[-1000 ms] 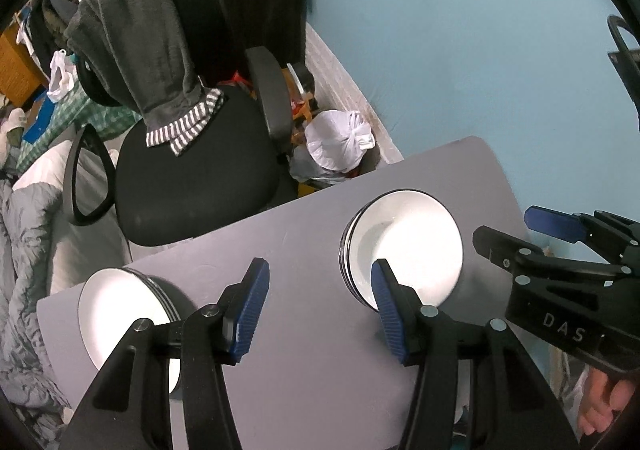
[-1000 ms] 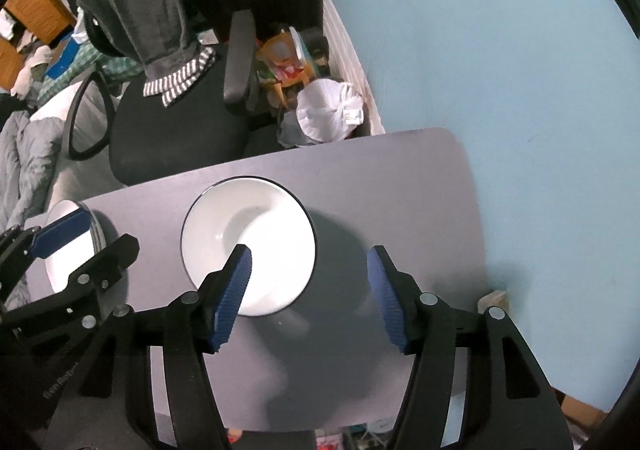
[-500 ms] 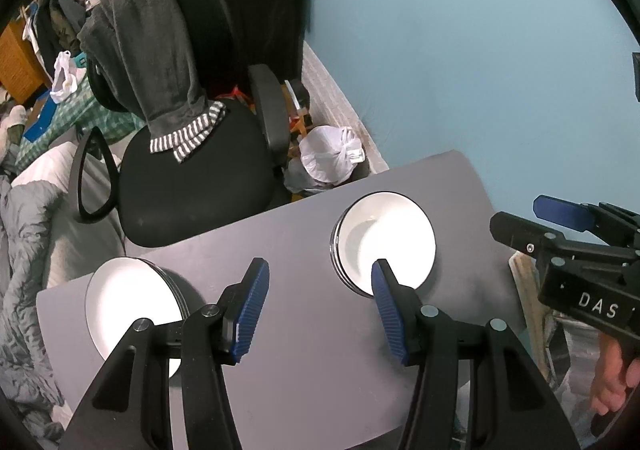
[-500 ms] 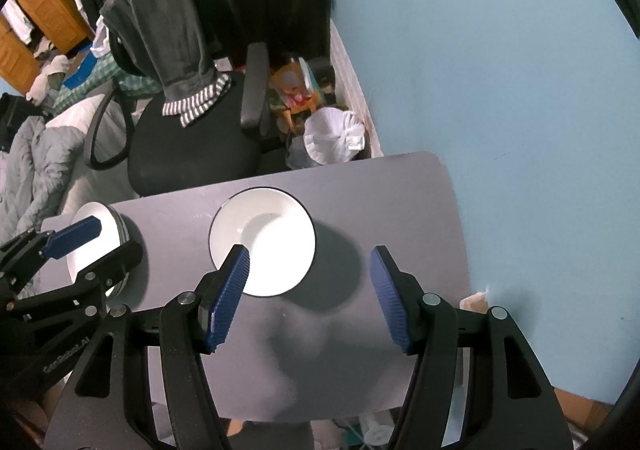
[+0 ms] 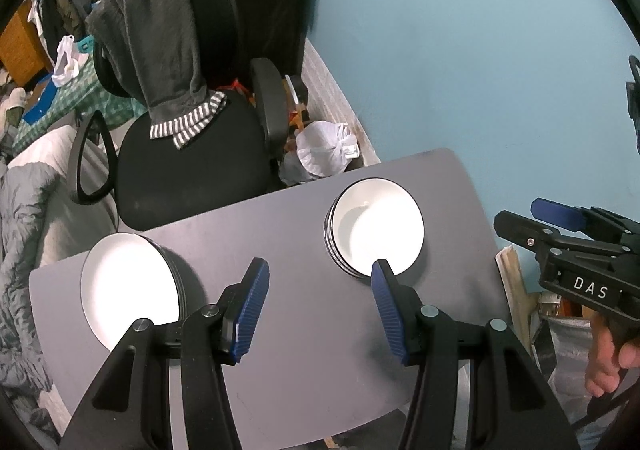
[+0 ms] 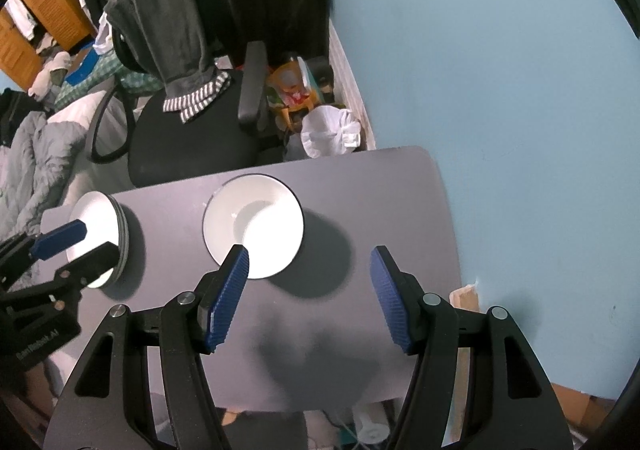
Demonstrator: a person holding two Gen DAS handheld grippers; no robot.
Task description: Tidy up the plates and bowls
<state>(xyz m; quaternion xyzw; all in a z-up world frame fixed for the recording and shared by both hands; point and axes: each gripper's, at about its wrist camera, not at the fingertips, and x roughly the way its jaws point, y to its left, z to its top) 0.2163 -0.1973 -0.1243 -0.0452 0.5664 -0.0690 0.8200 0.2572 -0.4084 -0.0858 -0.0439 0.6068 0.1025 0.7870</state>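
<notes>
A stack of white bowls with dark rims (image 5: 378, 228) stands on the right half of the grey table (image 5: 304, 330); it also shows in the right wrist view (image 6: 254, 224). A stack of white plates (image 5: 128, 286) stands at the table's left end, seen too in the right wrist view (image 6: 98, 226). My left gripper (image 5: 318, 308) is open and empty, held high above the table between the two stacks. My right gripper (image 6: 308, 292) is open and empty, high above the table to the right of the bowls.
A black office chair (image 5: 188, 154) with a grey garment over its back stands behind the table. A white bag (image 5: 324, 150) lies on the floor by the blue wall (image 5: 460, 50). Bedding (image 5: 24, 218) lies to the left. Clutter sits below the table's right edge.
Both grippers have risen and drawn back from the table, so the stacks look smaller. Both stayed open and empty. The stacks have not moved.
</notes>
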